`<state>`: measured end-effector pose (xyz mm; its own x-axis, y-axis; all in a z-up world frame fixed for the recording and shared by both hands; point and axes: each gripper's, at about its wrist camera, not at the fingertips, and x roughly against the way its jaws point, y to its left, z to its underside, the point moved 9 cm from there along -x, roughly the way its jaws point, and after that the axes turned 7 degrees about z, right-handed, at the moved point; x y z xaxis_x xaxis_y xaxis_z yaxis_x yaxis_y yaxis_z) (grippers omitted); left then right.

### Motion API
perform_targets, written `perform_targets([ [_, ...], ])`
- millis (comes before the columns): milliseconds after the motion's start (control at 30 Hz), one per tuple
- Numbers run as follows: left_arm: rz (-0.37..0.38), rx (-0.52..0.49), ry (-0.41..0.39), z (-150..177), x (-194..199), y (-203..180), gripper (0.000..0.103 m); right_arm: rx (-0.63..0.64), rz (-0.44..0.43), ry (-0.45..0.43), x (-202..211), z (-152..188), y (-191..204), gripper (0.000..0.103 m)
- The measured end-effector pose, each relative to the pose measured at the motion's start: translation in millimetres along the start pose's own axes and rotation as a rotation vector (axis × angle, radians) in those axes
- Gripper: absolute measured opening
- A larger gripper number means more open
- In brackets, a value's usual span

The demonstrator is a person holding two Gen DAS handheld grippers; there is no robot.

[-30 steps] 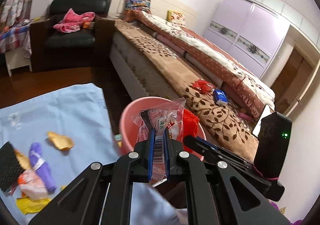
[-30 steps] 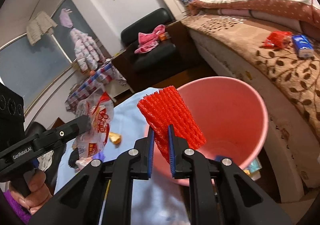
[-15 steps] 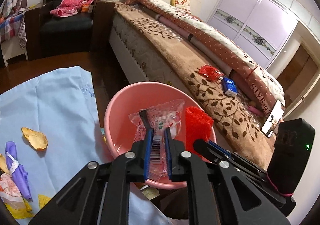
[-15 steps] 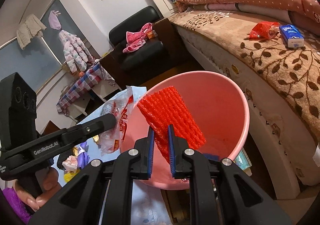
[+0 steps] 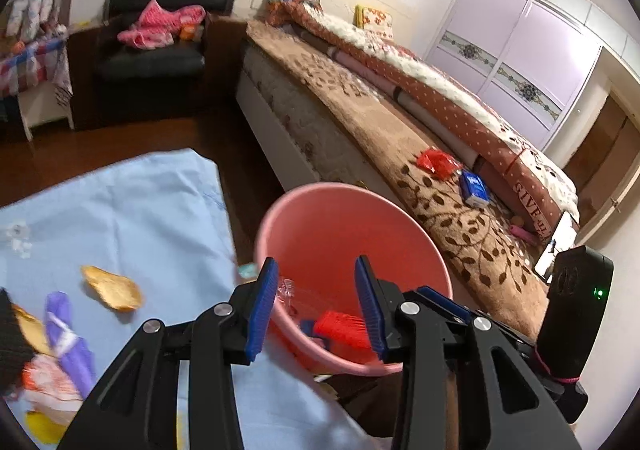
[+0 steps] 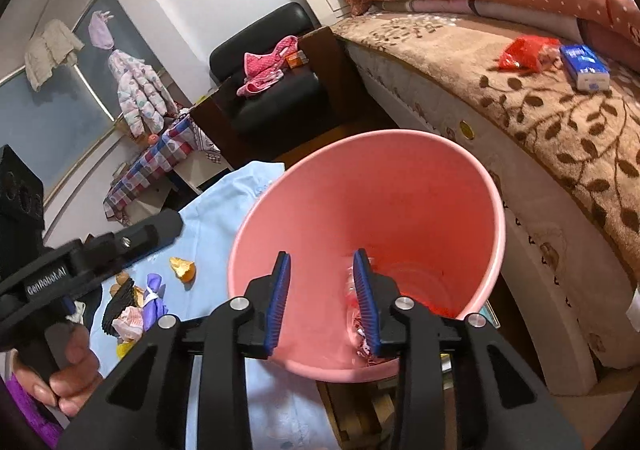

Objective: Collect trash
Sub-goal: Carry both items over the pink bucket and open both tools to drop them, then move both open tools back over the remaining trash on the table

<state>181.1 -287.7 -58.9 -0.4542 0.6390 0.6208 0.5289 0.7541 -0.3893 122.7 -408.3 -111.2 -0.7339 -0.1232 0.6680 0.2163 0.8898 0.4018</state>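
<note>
A pink bucket (image 5: 352, 190) stands between the blue cloth and the bed. My left gripper (image 5: 316, 288) hangs over its near rim, jaws opening, nothing between the pads. In the bucket lie a red foam net (image 5: 340, 328) and a clear printed wrapper (image 5: 286, 290). My right gripper (image 6: 322, 278) is also above the bucket (image 6: 400, 142), jaws opening and empty, and the wrapper (image 6: 356, 314) shows below its right finger. The left gripper (image 6: 120, 242) shows in the right wrist view, held by a hand (image 6: 68, 370).
On the blue cloth (image 5: 140, 218) lie an orange peel (image 5: 112, 288), a purple wrapper (image 5: 68, 334) and more scraps at the left edge. The bed (image 5: 360, 118) carries a red packet (image 5: 438, 162) and a blue tissue pack (image 5: 474, 188). A black armchair (image 5: 152, 58) stands behind.
Both grippers have opened. The printed wrapper has dropped from the left one and the red foam net from the right one, into the bucket. The left gripper moved closer over the bucket.
</note>
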Motion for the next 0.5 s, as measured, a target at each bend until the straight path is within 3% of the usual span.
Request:
perform_targets([
  [300, -0.11, -0.025, -0.087, -15.5, 60.5, 34.2, 0.039, 0.076, -0.005, -0.069, 21.8, -2.5, 34.1, 0.033],
  [500, -0.191, 0.027, -0.134, -16.3, 107.9, 75.6, 0.039, 0.137, -0.057, -0.064, 28.2, 3.7, 66.0, 0.033],
])
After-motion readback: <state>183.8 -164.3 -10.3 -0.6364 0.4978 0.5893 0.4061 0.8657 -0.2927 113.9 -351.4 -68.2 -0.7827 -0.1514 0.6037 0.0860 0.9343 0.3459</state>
